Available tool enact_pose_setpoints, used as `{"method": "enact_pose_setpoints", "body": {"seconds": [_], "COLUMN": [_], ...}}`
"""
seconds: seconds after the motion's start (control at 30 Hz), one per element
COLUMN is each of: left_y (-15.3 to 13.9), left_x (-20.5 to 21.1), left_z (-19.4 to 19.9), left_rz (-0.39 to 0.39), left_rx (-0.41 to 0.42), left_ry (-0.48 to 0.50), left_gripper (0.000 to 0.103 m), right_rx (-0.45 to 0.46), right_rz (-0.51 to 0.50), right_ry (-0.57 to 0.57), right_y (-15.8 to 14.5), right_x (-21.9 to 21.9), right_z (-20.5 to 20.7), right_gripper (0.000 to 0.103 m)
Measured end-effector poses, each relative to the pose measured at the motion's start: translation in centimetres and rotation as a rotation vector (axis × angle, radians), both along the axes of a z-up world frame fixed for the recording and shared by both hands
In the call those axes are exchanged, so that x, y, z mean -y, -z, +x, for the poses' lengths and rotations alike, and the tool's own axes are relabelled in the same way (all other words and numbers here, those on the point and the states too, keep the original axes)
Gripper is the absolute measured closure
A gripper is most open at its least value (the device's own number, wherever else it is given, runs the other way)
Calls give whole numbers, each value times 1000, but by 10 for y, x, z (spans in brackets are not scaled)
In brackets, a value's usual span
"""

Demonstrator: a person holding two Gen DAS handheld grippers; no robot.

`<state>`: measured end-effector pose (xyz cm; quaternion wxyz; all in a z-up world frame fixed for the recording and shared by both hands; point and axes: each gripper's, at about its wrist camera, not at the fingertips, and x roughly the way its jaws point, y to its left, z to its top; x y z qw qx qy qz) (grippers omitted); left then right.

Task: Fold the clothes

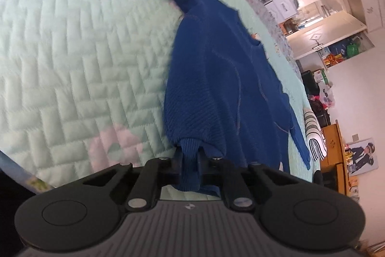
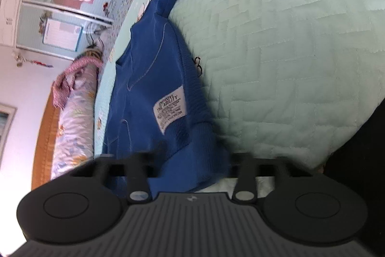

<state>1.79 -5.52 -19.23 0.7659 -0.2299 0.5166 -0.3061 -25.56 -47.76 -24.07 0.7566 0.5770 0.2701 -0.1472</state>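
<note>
- blue sweater lies on the mint quilted bedspread.
- left gripper is clamped on the sweater's ribbed hem.
- right gripper is blurred; its jaws are closed on blue fabric near the white care label.

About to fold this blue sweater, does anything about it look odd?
Yes. The blue sweater looks inside out: its white care label and raised seams face up in the right wrist view.

Quilt open beside sweater; striped garment apparently at edge.
</note>
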Motion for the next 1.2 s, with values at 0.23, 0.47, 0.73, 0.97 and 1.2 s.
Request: {"method": "enact_pose_setpoints", "body": {"seconds": [0.23,0.47,0.73,0.97,1.2], "left_y": [-41,14,-37,-22,4], "left_x": [-2,5,3,67,64], "left_z": [-7,-14,-29,-33,-41], "left_rz": [65,241,286,317,428], "left_rx": [85,72,298,371,353], "left_ry": [111,121,69,222,282], "left_gripper": [99,93,62,54,55], "right_rx": [45,-123,-41,115,-95], "right_rz": [-98,-120,-266,-296,-311], "right_ry": [-34,-55,41,-119,-114], "right_y": [-46,-16,-54,-72,-27], "right_x": [2,3,-1,-30,-20], "right_z": [-10,-4,-29,21,26], "right_gripper": [94,93,76,56,65]}}
